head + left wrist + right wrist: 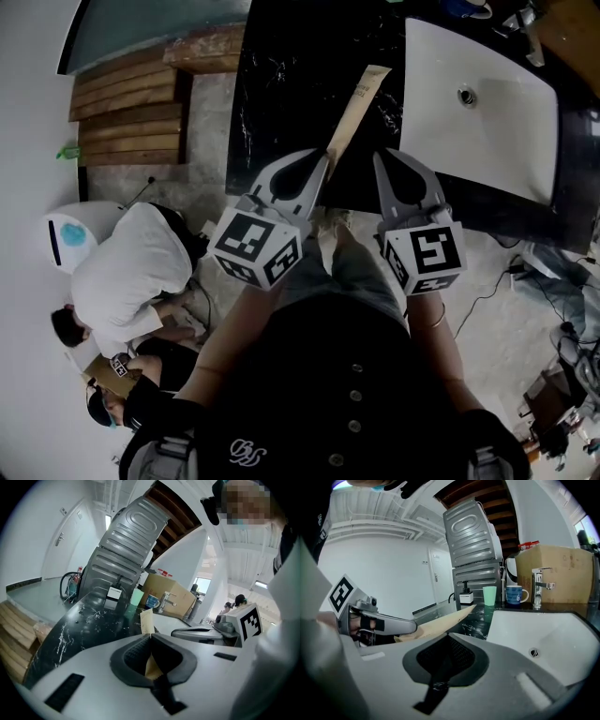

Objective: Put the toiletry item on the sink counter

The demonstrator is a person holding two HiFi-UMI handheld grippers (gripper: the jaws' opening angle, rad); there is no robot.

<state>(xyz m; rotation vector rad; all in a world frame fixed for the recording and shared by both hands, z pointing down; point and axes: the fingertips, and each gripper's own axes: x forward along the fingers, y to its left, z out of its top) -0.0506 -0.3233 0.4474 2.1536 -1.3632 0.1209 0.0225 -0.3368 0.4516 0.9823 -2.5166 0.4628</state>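
Carry step. My left gripper (pixel 322 161) is clamped on the long tan packet (pixel 354 101), which pokes out over the black counter (pixel 281 75) at upper centre, left of the sink (pixel 487 112). Right gripper (pixel 384 159) is closed and empty. Next I lower it flat and release.

Item count, referenced to the sink basin (pixel 506 131); quantity of basins: one.

- Grippers: I carry two, the left gripper (pixel 324 159) and the right gripper (pixel 380 155). Each bears one marker cube (pixel 258 246), two cubes in total.
- Flat tan packet (pixel 356 108): one, left of the basin.
- Black counter (pixel 291 84): one, carrying the basin.
- Behind the basin: one faucet (pixel 538 588), one blue mug (pixel 515 595), one green cup (pixel 489 596), one cardboard box (pixel 555 571).
- On the floor, far left of the basin: two people, one in white (pixel 131 272), one in dark clothing (pixel 127 394).
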